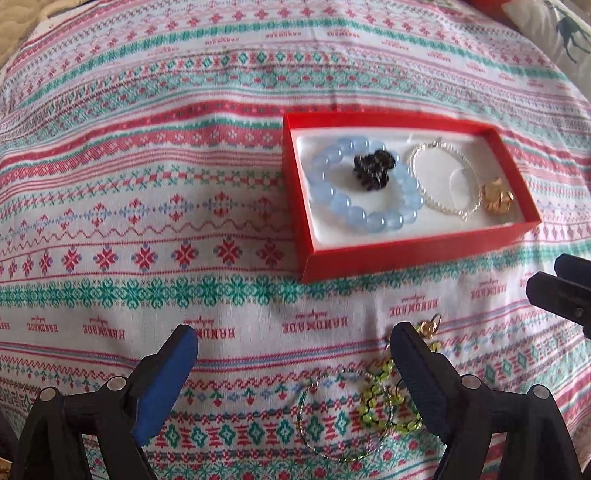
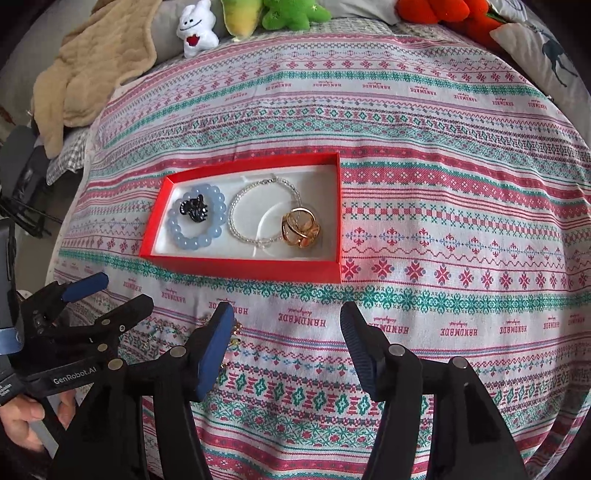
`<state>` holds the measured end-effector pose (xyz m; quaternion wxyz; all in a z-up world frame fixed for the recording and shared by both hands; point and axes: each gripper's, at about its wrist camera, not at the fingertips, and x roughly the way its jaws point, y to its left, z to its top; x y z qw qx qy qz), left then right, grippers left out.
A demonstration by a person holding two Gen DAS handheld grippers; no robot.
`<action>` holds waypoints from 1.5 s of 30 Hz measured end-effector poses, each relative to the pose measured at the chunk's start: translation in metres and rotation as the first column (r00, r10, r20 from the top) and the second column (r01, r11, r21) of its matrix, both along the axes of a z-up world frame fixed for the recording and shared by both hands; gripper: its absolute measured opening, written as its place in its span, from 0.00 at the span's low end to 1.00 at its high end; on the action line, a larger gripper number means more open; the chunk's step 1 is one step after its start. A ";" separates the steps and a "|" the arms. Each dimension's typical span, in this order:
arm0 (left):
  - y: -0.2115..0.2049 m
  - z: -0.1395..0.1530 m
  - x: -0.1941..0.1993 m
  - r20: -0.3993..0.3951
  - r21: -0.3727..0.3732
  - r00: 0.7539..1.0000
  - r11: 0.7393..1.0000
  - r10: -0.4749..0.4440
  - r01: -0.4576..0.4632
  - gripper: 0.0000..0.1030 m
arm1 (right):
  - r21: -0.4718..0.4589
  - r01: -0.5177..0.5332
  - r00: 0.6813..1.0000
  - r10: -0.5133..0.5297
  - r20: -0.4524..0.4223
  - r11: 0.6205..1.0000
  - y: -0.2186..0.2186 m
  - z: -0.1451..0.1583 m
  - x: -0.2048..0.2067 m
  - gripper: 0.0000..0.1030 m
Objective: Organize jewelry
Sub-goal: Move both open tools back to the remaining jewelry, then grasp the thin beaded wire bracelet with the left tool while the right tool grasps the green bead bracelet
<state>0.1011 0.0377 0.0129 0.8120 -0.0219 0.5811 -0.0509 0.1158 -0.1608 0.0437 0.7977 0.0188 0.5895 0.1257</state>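
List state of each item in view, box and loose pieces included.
Red cardboard box: open, no lid.
Blue bead bracelet: in box.
Black hair claw: on the blue bracelet.
Clear bead bracelet: in box.
Gold ring piece: in box.
Green bead bracelet: loose on cloth.
Left gripper: open, empty.
Right gripper: open, empty.

A patterned cloth (image 2: 443,206) lies below plush toys (image 2: 195,29), a beige blanket (image 2: 92,70), perhaps a pillow (image 2: 546,59).
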 end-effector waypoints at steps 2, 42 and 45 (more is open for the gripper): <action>0.000 -0.005 -0.001 -0.026 0.005 1.000 1.000 -0.006 0.007 0.86 | -0.011 0.002 1.000 -0.002 -0.017 1.000 -0.001 -0.004 -0.001 0.61; -0.027 -0.034 -0.010 -0.085 0.063 0.990 0.991 -0.113 0.119 0.02 | -0.039 -0.052 0.983 0.044 -0.176 0.998 0.047 -0.044 -0.009 0.61; -0.024 -0.031 -0.010 -0.075 0.056 0.992 0.993 -0.103 0.107 0.01 | -0.036 -0.072 0.980 0.064 -0.189 0.997 0.057 -0.049 -0.011 0.61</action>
